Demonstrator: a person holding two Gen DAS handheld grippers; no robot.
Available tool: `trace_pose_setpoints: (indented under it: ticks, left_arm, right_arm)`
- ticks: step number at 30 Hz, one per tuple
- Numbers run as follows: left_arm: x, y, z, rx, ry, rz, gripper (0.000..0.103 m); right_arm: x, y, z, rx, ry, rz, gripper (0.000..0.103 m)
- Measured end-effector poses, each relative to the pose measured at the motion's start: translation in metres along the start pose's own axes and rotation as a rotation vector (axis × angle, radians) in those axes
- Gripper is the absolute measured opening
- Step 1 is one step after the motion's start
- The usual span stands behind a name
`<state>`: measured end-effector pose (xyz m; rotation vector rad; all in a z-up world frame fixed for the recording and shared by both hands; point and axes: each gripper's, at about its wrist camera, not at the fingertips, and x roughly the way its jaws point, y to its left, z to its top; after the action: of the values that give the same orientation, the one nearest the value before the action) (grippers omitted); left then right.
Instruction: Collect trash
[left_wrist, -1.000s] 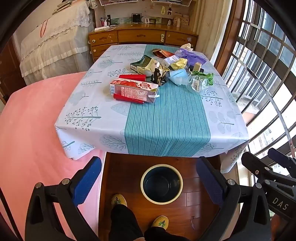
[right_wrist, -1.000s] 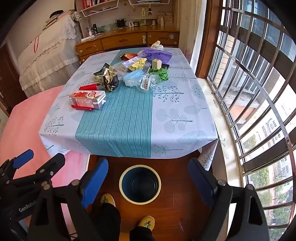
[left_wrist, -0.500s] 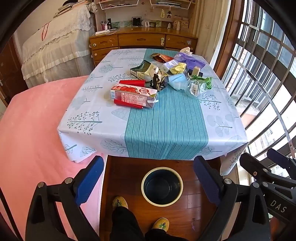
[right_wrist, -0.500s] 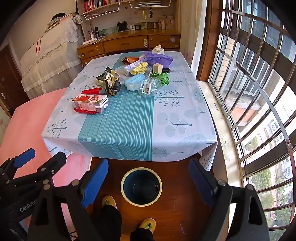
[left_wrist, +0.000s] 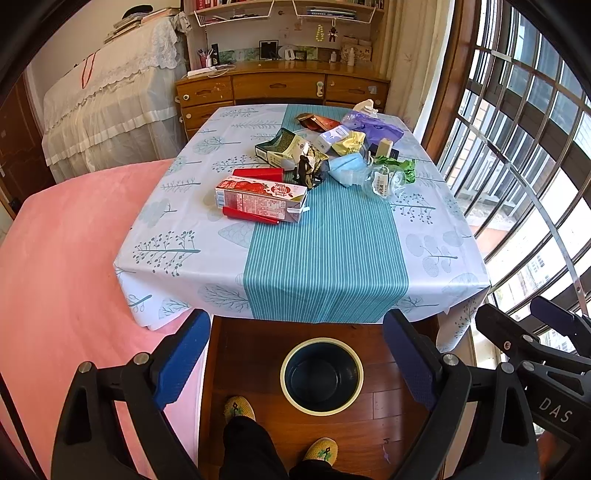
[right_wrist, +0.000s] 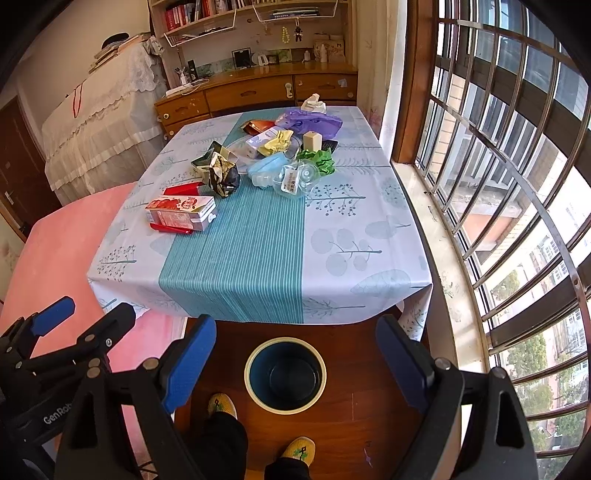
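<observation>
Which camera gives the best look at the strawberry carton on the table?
The left wrist view. The strawberry carton lies nearer the picture's middle there and looks larger, with its printed side and spout end facing the camera. The right wrist view shows the same carton smaller, off to the left, mostly its top and end.

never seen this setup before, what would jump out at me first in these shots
The heap of trash on the far half of the table, with a red strawberry milk carton lying on its side nearest the left edge. Below the near table edge, an empty dark bin stands on the wood floor between both open grippers, by the person's yellow slippers.
</observation>
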<state>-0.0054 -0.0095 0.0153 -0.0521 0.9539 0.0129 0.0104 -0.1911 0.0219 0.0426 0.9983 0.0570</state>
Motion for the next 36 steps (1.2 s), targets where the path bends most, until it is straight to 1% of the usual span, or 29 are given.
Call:
trace_pose_setpoints:
  ticks: [9, 14, 30, 36]
  left_arm:
    - [0.0, -0.003, 0.001, 0.002, 0.0, 0.0, 0.093]
    - [0.0, -0.004, 0.002, 0.003, -0.003, 0.001, 0.093]
    - [0.001, -0.002, 0.006, -0.016, 0.017, -0.014, 0.093]
    - [0.001, 0.0, 0.008, -0.017, 0.011, -0.016, 0.093]
  right_arm:
    - [-0.005, 0.002, 0.002, -0.015, -0.019, -0.001, 0.085]
    - [-0.006, 0.002, 0.003, -0.02, -0.023, 0.008, 0.08]
    - [-0.006, 0.005, 0.007, -0.03, -0.034, 0.012, 0.079]
    - [-0.009, 0.007, 0.013, -0.037, -0.052, 0.006, 0.079]
